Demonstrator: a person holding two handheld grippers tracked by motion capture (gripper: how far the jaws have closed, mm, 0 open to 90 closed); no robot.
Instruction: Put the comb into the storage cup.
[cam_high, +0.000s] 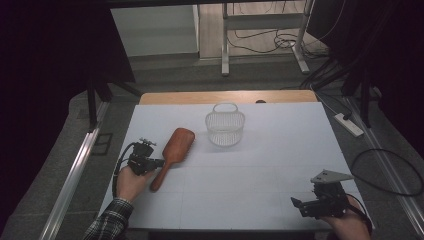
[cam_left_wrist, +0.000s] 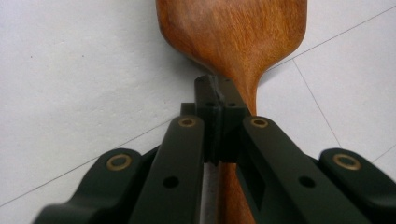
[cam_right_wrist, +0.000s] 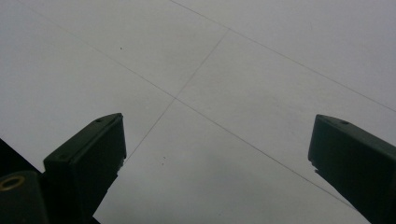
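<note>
The left gripper (cam_high: 161, 162) pinches the neck of the wooden hairbrush (cam_high: 172, 154), jaws pressed together on the handle just below the paddle head. The hairbrush lies on the white counter (cam_high: 260, 165), left of the white wire basket (cam_high: 225, 127). The right gripper (cam_high: 299, 205) rests near the counter's right front corner, jaws spread, nothing between them.
</note>
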